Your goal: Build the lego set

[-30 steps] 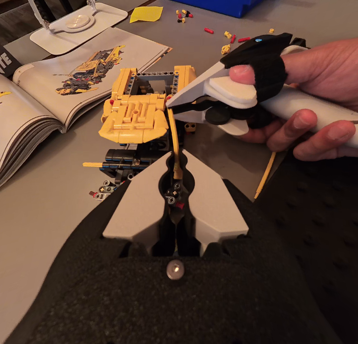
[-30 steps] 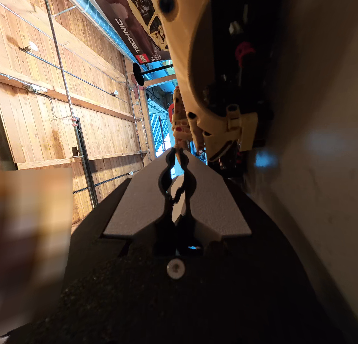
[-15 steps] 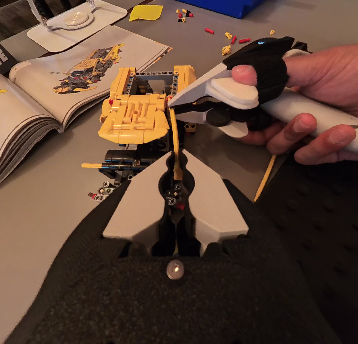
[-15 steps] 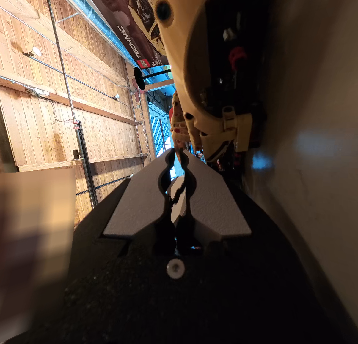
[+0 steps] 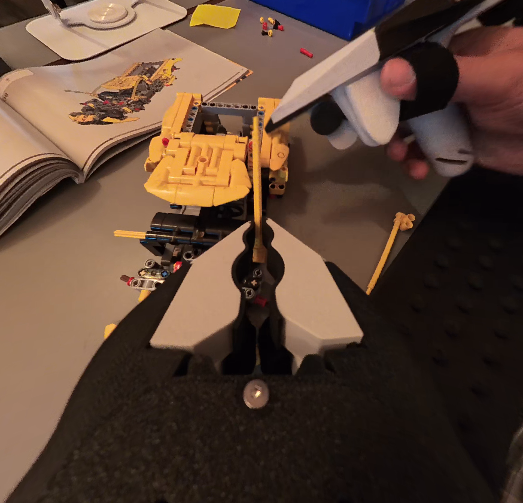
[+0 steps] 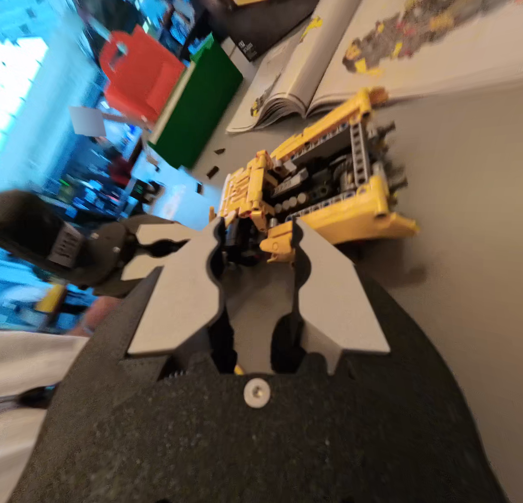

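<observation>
Left gripper (image 5: 258, 234) is clamped on the near end of a thin yellow rod (image 5: 257, 178). The rod's long axis points away, lying along the right side of the yellow model (image 5: 198, 167) mid-table. Right gripper (image 6: 256, 236) is spread apart, holding nothing. Best to keep the rod straight while seating it.

Left wrist view is dim, warm and mostly sharp. Right wrist view is tilted and motion-blurred, with blown-out blue-white glare at left.

Blurred room behind green bin (image 6: 195, 113), instruction book (image 5: 70, 116) cropped (left edge)
</observation>
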A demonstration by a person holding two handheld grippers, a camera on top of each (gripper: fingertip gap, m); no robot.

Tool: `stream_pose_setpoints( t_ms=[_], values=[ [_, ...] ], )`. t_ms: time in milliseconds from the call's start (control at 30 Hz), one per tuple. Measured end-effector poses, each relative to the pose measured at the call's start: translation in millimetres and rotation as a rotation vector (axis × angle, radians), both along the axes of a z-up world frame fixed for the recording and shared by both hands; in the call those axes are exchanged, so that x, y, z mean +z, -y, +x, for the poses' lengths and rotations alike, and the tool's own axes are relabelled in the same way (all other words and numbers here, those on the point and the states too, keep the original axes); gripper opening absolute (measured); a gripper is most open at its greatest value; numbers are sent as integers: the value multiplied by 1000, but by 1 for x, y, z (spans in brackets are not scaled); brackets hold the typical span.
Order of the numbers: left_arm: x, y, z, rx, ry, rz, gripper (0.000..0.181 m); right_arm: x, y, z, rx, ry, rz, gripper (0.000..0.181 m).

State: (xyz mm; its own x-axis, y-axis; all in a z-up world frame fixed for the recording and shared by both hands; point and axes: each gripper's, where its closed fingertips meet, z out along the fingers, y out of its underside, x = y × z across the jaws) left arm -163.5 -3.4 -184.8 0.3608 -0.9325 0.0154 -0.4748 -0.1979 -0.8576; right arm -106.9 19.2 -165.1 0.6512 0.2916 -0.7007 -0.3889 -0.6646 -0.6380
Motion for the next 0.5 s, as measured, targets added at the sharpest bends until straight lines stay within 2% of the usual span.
stream_pose_setpoints(
  t_ms=[33, 100, 167, 267, 367, 500],
  values=[
    [0, 0, 0, 1, 5, -8, 3, 3, -3, -2, 21, 63, 41, 52],
    [0, -1, 0, 5, 6, -17, 3, 9, -5, -10, 50, 89, 72, 54],
    [0, -1, 0, 4, 3, -17, 3, 13, -5, -16, 65, 56, 61, 46],
    [-1, -1, 0, 2, 4, -25, 3, 10, -3, -19, 69, 5, 17, 48],
    [-1, -1, 0, 0, 8, -34, 3, 18, -2, -22, 55, -150, -19, 50],
    [-1, 0, 0, -4, 4, -25, 3, 12, -5, -20, 37, -112, -30, 40]
  ],
)
